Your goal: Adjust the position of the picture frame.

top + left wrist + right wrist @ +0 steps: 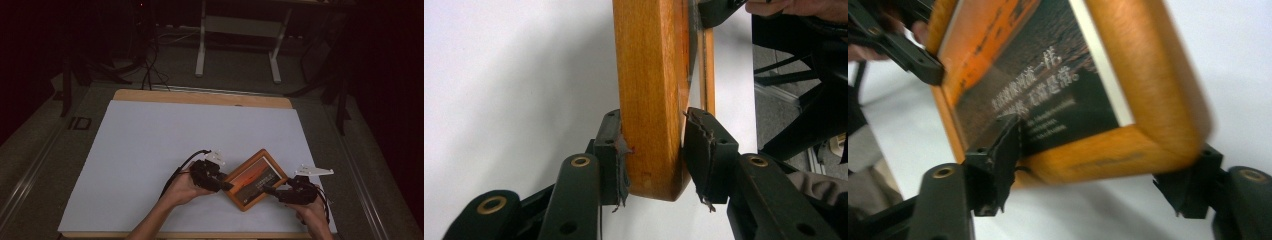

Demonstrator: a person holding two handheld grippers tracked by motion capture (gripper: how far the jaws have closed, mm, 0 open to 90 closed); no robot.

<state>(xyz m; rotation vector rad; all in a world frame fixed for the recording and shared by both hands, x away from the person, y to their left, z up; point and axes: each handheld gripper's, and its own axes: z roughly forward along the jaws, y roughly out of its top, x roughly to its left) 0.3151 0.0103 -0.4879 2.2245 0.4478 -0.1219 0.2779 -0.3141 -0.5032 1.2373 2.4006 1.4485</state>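
The left tool point(226, 184) is clenching the wooden picture frame's point(255, 179) nine-o'clock edge while the right tool point(270, 190) is sitting released around its corner.

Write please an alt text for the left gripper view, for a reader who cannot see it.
The left gripper clamps its two black jaws on the rim of a wooden picture frame, which runs upward from the jaws, seen edge-on. Under it lies a white table cover; the other gripper's jaw touches the frame's far end at top right.
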